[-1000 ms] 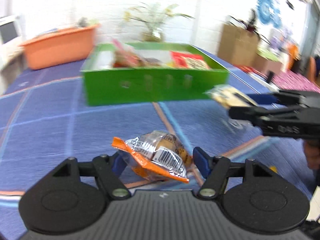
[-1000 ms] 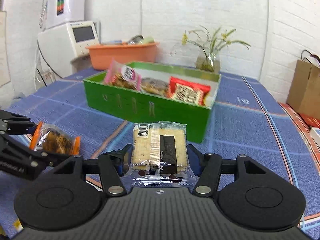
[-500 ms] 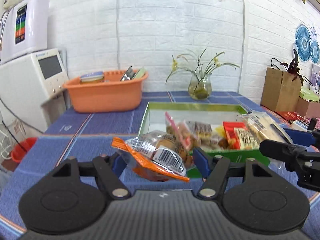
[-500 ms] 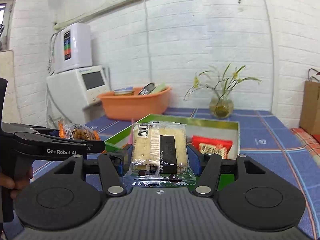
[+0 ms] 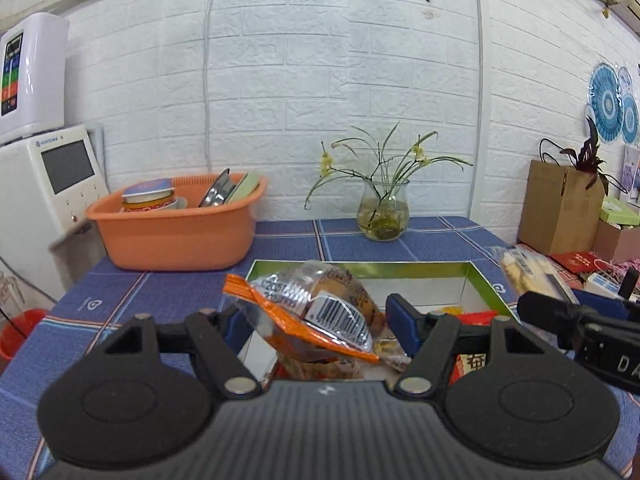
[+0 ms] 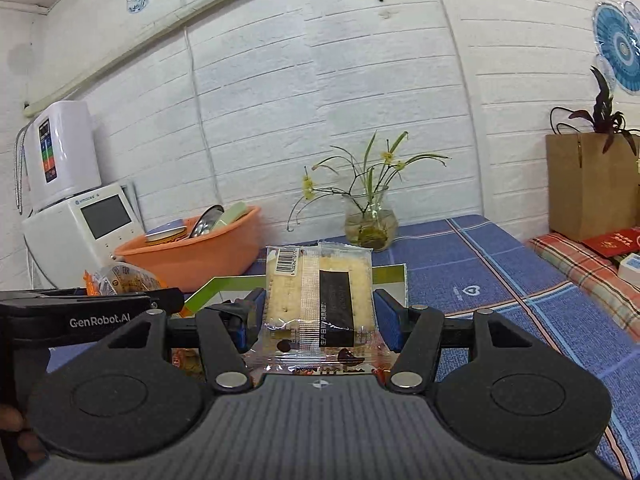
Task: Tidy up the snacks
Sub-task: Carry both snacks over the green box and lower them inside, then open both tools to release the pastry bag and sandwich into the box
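My left gripper (image 5: 316,320) is shut on an orange and silver snack packet (image 5: 316,312) and holds it over the near left part of the green box (image 5: 486,284). My right gripper (image 6: 318,314) is shut on a clear cracker packet (image 6: 320,292) with a black label, held above the green box (image 6: 208,288). The right gripper also shows in the left wrist view (image 5: 576,320), with the crackers (image 5: 524,272) in it. The left gripper also shows in the right wrist view (image 6: 96,308). Several snacks lie in the box, mostly hidden.
An orange basin (image 5: 176,232) with dishes stands at the back left. A glass vase (image 5: 382,212) with flowers stands behind the box. A white appliance (image 5: 48,184) is at the far left. A brown paper bag (image 6: 588,184) stands at the right.
Both grippers have risen from table level and moved forward over the green box, each with its packet still in it. The box now sits lower and closer in both views.
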### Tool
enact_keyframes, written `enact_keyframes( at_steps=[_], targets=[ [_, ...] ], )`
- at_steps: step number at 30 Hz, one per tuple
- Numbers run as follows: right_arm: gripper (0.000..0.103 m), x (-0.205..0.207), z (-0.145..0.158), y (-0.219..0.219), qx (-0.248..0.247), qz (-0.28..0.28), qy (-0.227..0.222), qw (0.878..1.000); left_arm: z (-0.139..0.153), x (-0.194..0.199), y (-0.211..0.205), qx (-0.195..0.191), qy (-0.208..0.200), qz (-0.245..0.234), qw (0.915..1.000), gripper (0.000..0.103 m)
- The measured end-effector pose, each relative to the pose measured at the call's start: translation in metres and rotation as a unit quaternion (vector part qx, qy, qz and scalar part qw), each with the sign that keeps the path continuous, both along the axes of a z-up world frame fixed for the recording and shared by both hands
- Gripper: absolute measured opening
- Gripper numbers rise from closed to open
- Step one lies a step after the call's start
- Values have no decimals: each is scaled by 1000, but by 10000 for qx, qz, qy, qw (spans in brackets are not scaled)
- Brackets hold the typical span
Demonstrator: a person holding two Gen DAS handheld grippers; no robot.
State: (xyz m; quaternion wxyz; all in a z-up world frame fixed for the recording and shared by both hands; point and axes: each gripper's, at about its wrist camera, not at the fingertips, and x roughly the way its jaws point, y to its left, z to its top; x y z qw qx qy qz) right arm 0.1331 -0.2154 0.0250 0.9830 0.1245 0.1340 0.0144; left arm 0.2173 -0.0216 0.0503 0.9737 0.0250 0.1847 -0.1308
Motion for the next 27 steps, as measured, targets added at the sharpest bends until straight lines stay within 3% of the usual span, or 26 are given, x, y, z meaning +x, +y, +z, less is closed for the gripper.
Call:
enact_keyframes(
  at_steps=[8, 12, 16, 18, 27],
  targets=[
    [95, 16, -2, 2, -197, -202, -62, 9996, -17, 24, -7, -253, 179, 142, 9994, 68],
    [95, 25, -6, 8, -217, -356, -141, 9990, -23, 26, -10, -167, 142, 91, 9997, 68],
    [95, 30, -19, 2, -69, -175, 124, 9997, -29, 28, -13, -74, 35, 111, 9999, 69],
    [96, 33, -22, -2, 0, -219, 239, 9995, -32, 30, -12, -216, 117, -27, 9997, 69],
    [96, 37, -29, -5, -61, -268, 375, 9989, -37, 27, -20, 48, 40, -30, 10000, 70]
  ],
)
